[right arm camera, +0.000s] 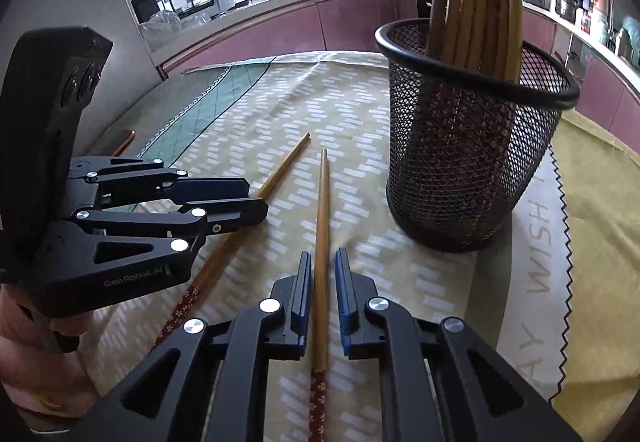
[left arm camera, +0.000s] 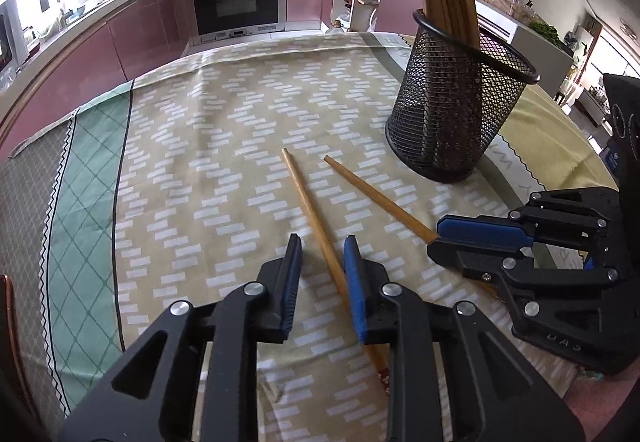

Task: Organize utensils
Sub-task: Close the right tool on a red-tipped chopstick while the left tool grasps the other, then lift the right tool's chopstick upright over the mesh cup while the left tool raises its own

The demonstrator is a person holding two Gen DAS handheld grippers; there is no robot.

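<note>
On the tabletop [left arm camera: 208, 129], two chopsticks [left arm camera: 312, 217] [right arm camera: 321, 242] are lying, each between open jaws of the left gripper [left arm camera: 322, 270] and right gripper [right arm camera: 323, 274]; their patterned ends are showing clearly only from the right wrist, holder [right arm camera: 472, 137] at two o'clock.

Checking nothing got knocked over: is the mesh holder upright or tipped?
Upright. The mesh holder stands on its base on the tablecloth, rim uppermost, chopsticks standing inside it.

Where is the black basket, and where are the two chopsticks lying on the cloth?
mesh basket [right arm camera: 472, 161], right wrist view, on its mesh wall.
left chopstick [left arm camera: 310, 209], left wrist view, on its bare shaft.
right chopstick [right arm camera: 322, 209], right wrist view, on its bare shaft.
</note>
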